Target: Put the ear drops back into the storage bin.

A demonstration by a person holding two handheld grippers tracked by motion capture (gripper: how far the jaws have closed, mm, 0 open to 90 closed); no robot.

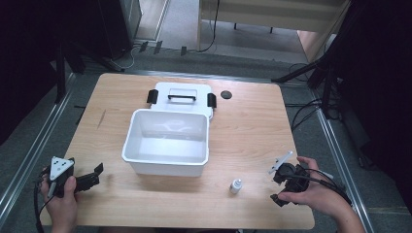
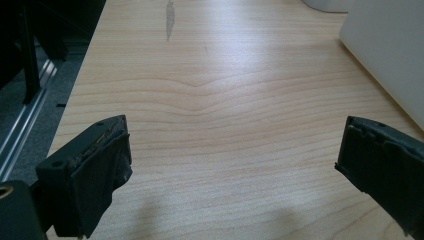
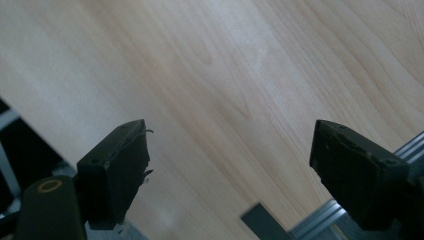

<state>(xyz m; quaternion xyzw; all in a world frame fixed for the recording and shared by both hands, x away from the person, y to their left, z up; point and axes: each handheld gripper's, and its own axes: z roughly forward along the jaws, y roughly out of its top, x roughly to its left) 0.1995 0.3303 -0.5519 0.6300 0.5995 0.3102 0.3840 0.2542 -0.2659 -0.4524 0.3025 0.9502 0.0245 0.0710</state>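
Note:
A white open box (image 1: 165, 158) stands mid-table, empty inside. Its white lid (image 1: 180, 90), with a black handle and two black latches, lies flat just behind it. A small white bottle (image 1: 235, 186) stands upright near the front edge, right of the box. My left gripper (image 1: 94, 175) rests at the front left corner, open, jaws pointing toward the box. In the left gripper view the left gripper (image 2: 235, 160) has only bare wood between its jaws, with the box wall (image 2: 390, 45) at the upper right. My right gripper (image 1: 276, 187) sits right of the bottle, open (image 3: 230, 155) over bare wood.
A small black disc (image 1: 226, 94) lies on the wooden table (image 1: 252, 131) behind the box, right of the lid. Metal rails (image 1: 34, 150) run along both table sides. Dark stands and cables stand beyond the far corners.

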